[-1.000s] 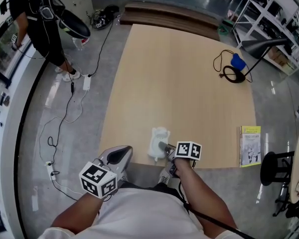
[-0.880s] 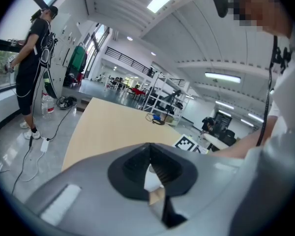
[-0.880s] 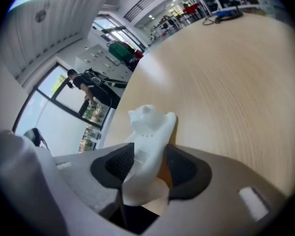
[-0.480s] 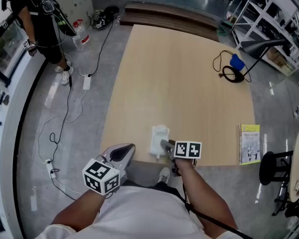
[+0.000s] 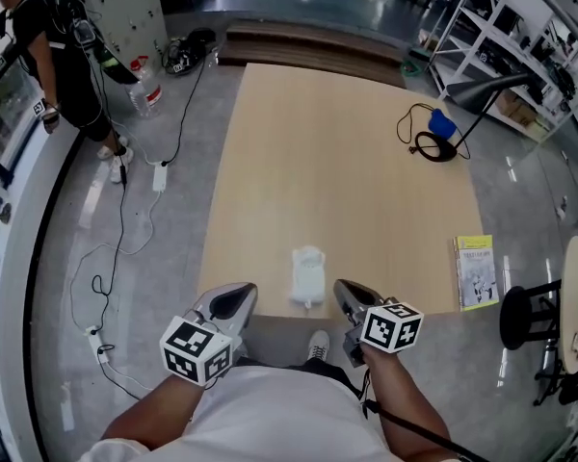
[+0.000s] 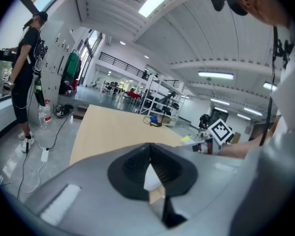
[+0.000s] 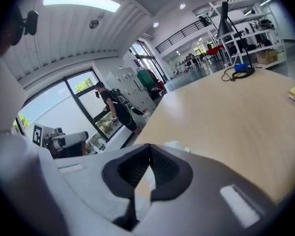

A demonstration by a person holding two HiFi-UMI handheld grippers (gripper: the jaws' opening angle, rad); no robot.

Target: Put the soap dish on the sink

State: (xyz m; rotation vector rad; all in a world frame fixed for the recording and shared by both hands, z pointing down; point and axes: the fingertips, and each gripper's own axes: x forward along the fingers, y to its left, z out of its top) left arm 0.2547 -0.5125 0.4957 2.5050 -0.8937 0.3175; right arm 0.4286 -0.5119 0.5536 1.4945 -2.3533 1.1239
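The soap dish [image 5: 308,273] lies long axis pointing away, between 2 empty grippers; the right gripper [image 5: 351,298], jaws just closed, is nearer than the shut left gripper [image 5: 229,302]

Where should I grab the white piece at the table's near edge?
Probably best to grip the white piece across its narrow width, near its closer end, coming in from the table's near edge. It lies flat with its long sides free. The right gripper is nearest; its jaws have just closed on nothing, so open them first.
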